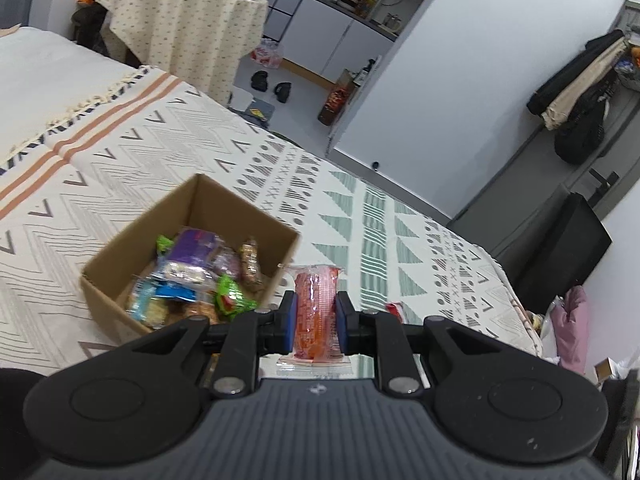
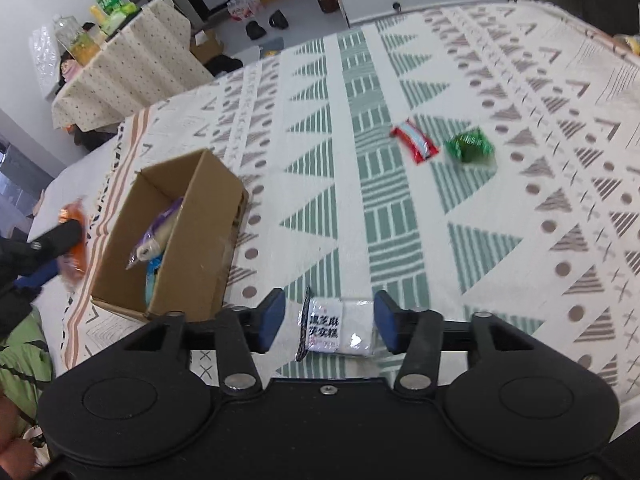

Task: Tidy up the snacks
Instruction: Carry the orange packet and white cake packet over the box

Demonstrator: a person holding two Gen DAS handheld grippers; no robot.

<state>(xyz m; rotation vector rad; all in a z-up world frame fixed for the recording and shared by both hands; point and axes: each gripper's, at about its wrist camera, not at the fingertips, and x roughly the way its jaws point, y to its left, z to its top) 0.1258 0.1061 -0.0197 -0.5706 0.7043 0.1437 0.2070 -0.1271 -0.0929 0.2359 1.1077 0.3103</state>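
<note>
My left gripper [image 1: 316,312] is shut on an orange-red snack pack [image 1: 315,308], held above the bed just right of the cardboard box [image 1: 120,256], which holds several wrapped snacks. In the right wrist view the same box [image 2: 200,248] lies to the left, and the left gripper [image 2: 60,248] with its orange pack [image 2: 76,240] shows at the far left edge. My right gripper [image 2: 330,324] is open, its blue pads either side of a white snack pack [image 2: 340,332] with black lettering lying on the bedspread. A red snack [image 2: 414,145] and a green snack [image 2: 470,147] lie farther out.
The patterned bedspread [image 2: 400,220] covers the bed. A cloth-covered table [image 1: 180,28] with bottles stands beyond the bed. A black bin [image 1: 560,256] and hanging coats [image 1: 572,84] are off the bed's right side. A person's green sleeve [image 2: 20,360] shows at the lower left.
</note>
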